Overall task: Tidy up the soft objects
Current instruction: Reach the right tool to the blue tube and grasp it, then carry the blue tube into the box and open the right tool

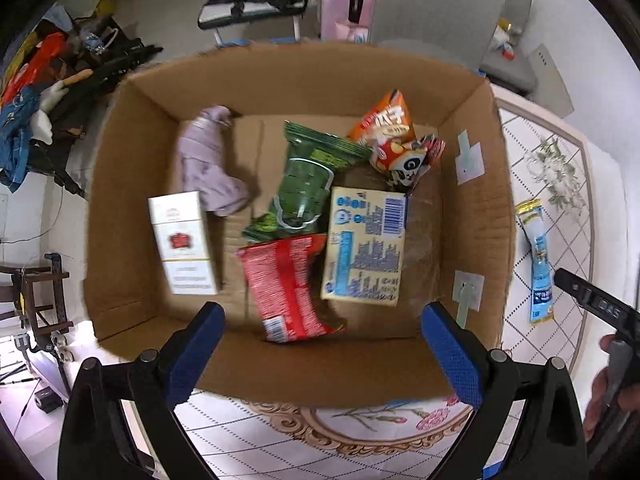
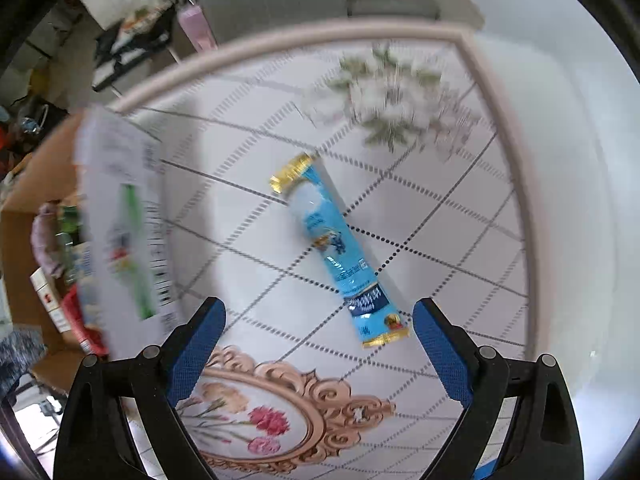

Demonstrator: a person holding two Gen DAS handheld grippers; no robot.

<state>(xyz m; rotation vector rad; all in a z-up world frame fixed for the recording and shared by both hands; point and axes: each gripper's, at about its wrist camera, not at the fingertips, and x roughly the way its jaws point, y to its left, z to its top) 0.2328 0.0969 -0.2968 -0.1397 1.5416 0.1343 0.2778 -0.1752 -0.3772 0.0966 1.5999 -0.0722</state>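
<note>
An open cardboard box (image 1: 132,208) holds a purple cloth (image 1: 208,160), a green packet (image 1: 304,184), a red packet (image 1: 284,284), a yellow-and-blue packet (image 1: 366,244), an orange snack bag (image 1: 384,118) and a panda-print bag (image 1: 408,160). My left gripper (image 1: 320,320) hovers open over the box's near wall, holding nothing. A blue stick sachet (image 2: 340,252) with gold ends lies on the table, right of the box (image 2: 36,184). My right gripper (image 2: 320,312) is open just short of the sachet, whose near end lies between the fingertips without touching them. The sachet (image 1: 536,256) also shows in the left wrist view.
A white cigarette-style carton (image 1: 184,240) stands in the box's left side. A blurred white printed sheet (image 2: 124,232) with a green stripe and barcodes covers the box's right outer wall. The table (image 2: 460,240) has a floral tiled top and raised rim. A chair (image 1: 448,20) and clutter lie beyond.
</note>
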